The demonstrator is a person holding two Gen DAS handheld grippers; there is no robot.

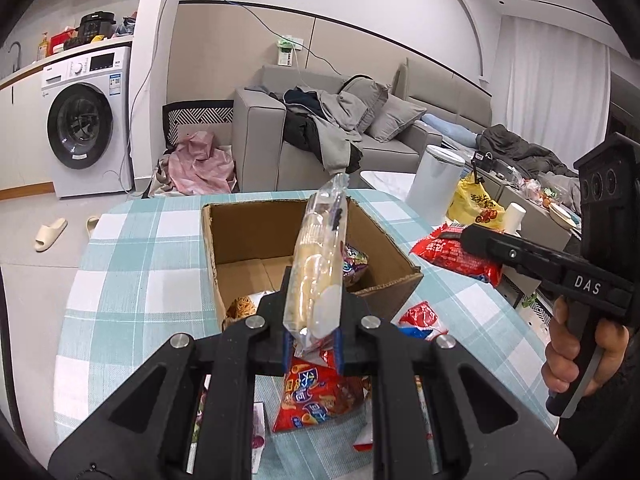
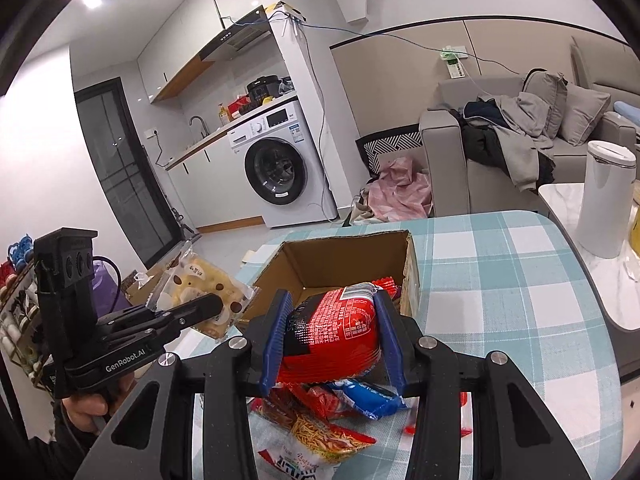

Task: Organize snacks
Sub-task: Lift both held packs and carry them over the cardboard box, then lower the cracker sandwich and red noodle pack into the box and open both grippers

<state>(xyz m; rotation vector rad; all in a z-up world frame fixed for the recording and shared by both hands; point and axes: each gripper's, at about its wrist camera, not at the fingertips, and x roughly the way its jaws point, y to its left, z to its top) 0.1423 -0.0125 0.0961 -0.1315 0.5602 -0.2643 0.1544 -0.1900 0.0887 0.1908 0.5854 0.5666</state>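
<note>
Left tool [image 1: 312, 344] clamped on a clear cake pack [image 1: 320, 256], right tool [image 2: 332, 336] gripping a red noodle pack [image 2: 336, 332]; both are held just short of the cardboard box [image 1: 240, 240], above the loose snack pile [image 2: 320, 420] on the checked counter [image 2: 500, 280]. Step looks like carry-to-box: next move needs each pack brought over the open box, then let go. Legible: "DAS" on the right tool, "GenRobot.AI" on the left.

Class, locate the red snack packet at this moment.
In the right wrist view the red snack packet sits centre frame, clamped in the right gripper, just in front of the cardboard box.
</note>
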